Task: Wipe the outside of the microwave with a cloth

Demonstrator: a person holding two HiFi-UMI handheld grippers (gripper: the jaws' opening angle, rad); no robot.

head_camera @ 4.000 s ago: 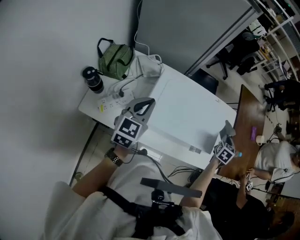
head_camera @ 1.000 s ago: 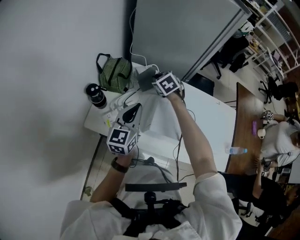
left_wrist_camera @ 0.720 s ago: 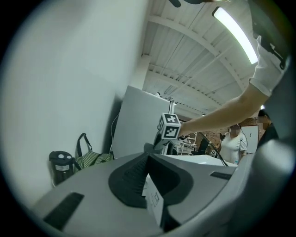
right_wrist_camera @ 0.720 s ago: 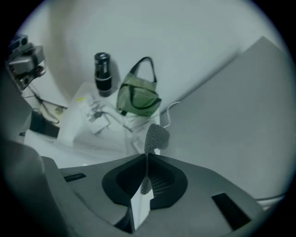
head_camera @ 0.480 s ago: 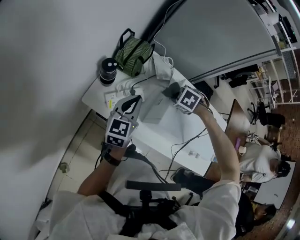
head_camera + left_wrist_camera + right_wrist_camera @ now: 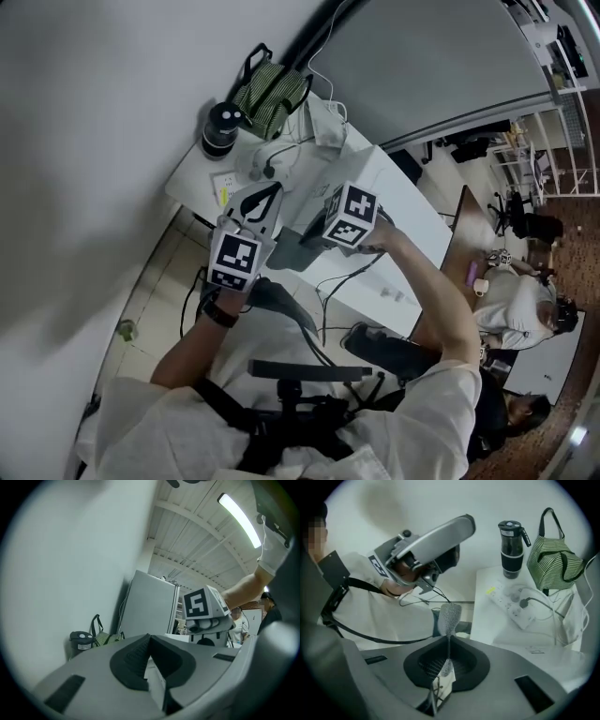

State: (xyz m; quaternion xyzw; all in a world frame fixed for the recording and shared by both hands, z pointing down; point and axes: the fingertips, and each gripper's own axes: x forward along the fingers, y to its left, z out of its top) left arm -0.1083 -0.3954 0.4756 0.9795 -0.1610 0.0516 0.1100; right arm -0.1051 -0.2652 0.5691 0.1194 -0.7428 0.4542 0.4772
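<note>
The right gripper point(image 6: 449, 639) pinches a grey mesh cloth point(image 6: 451, 615) that pokes past its tips. The left gripper point(image 6: 150, 638), just beside it, is pressed together.

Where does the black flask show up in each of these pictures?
Head view: the flask stands upper left, near the wall.
Left gripper view: flask at lower left.
Right gripper view: flask upper right of centre.
Shared landmark: the green striped bag beside it.

Strip light point(image 6: 239, 513) glaring; fisheye edges dark; foreground perhaps soft.
</note>
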